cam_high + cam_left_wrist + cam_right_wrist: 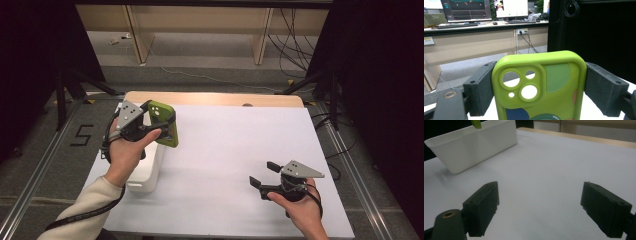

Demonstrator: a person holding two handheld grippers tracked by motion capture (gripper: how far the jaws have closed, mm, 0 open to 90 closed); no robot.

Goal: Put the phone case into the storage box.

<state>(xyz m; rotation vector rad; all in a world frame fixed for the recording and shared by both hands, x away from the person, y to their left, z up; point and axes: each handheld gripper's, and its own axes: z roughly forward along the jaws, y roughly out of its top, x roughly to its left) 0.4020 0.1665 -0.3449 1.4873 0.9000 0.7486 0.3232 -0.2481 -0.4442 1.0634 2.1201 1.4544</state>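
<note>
The left gripper (159, 126) squeezes the green phone case (164, 123) above the white bin (150, 170), probably to drop it in, while the right gripper (264, 173) waits open and empty.

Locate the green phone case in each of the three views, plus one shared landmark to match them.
High view: green phone case left of centre, gripped by the left gripper above the white bin.
Left gripper view: case centre foreground, clamped between both jaws.
Right gripper view: a green sliver at the top edge, above the bin.
Shared landmark: the white tabletop.
</note>
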